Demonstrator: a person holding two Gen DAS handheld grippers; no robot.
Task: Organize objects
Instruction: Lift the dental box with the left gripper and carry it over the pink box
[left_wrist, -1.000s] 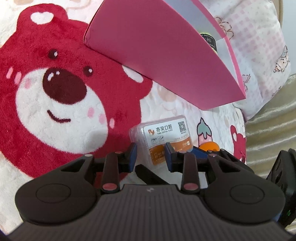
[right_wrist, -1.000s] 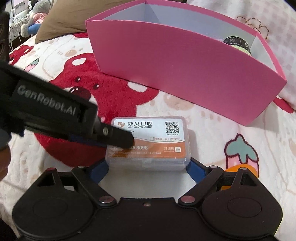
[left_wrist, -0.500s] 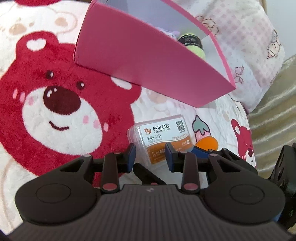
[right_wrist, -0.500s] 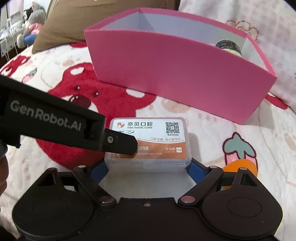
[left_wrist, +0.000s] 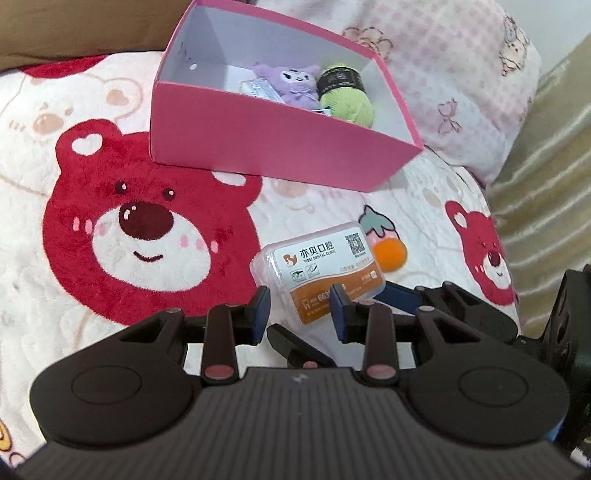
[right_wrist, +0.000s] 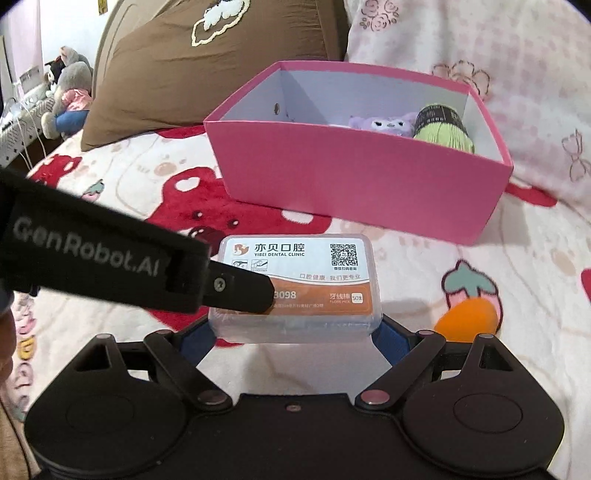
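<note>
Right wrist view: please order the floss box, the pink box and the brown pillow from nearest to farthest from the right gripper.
1. Floss box: between the fingers of the right gripper, held at its two ends.
2. Pink box: beyond it on the blanket, slightly right.
3. Brown pillow: farthest, behind the pink box, upper left.

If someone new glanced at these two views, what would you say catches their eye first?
Probably the clear floss pick box with its orange label, gripped across its width by the right gripper and at one end by the left gripper. Behind it stands the open pink box, holding a purple plush and green yarn, on a blanket with a big red bear face.
</note>
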